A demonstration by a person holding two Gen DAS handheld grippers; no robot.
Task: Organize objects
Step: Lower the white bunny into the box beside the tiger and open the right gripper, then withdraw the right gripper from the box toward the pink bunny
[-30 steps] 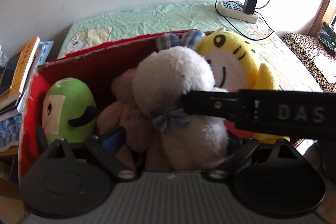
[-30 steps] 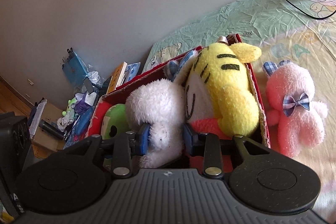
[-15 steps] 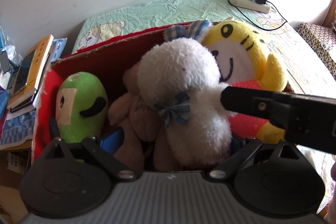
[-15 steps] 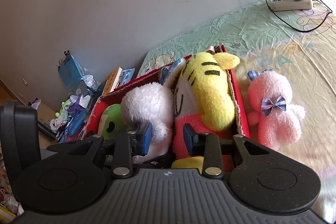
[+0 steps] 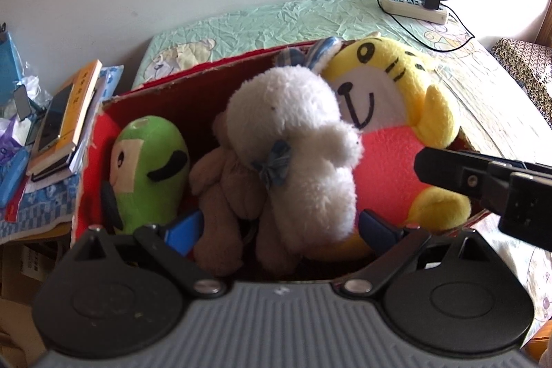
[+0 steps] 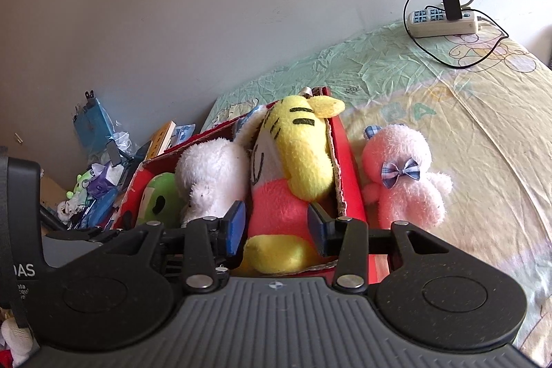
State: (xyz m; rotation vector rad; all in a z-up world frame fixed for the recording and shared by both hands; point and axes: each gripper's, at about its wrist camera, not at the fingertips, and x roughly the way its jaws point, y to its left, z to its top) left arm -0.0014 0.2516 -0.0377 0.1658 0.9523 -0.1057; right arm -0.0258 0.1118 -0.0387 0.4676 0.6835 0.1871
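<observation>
A red cardboard box [image 5: 207, 71] on the bed holds a green plush [image 5: 148, 161], a brown bear [image 5: 224, 188], a white plush [image 5: 296, 140] and a yellow tiger plush [image 5: 386, 99]. My left gripper [image 5: 279, 226] stands open at the box's near side, with the legs of the bear and the white plush between its blue pads but not pressed. My right gripper [image 6: 276, 226] hovers over the tiger's [image 6: 296, 147] red belly and yellow foot. Its jaws are opening and grip nothing. One of its black fingers [image 5: 448, 175] shows at the right of the left wrist view.
A pink plush [image 6: 403, 175] with a checked bow sits on the bed just right of the box wall [image 6: 348, 188]. A power strip [image 6: 441, 23] with a cable lies at the bed's far end. Stacked books [image 5: 65, 119] and clutter [image 6: 96, 188] fill the left side.
My right gripper let go of the white plush, drew back to the right and widened its jaws. The white plush settled in the box. The left gripper stayed open in place.
</observation>
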